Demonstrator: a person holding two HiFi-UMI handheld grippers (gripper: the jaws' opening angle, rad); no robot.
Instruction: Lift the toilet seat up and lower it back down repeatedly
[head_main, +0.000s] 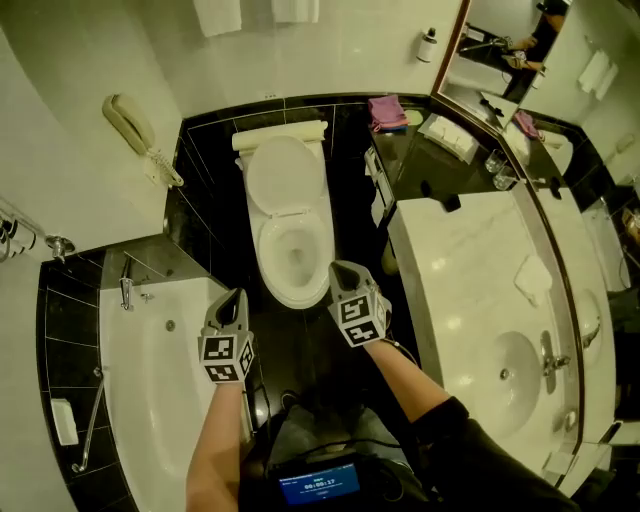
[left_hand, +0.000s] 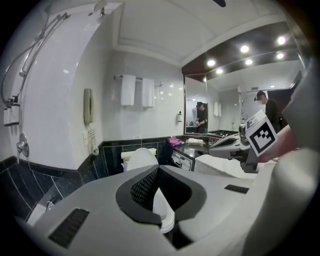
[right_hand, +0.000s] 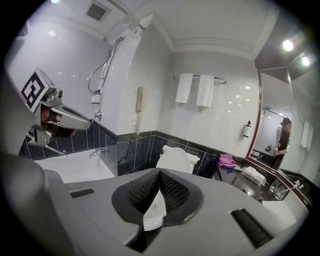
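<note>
Right now the left gripper and the right gripper hang just short of the toilet, each with its jaws pressed together on nothing, and only dark floor lies between them and the bowl. The toilet seat seems to lie down on the rim while the one lid stands up against the cistern; a bathtub sits left of the toilet and a vanity counter right of it. Beyond the toilet, one wall phone hangs to the left, two white towels hang above, and one pink cloth lies to the right.
</note>
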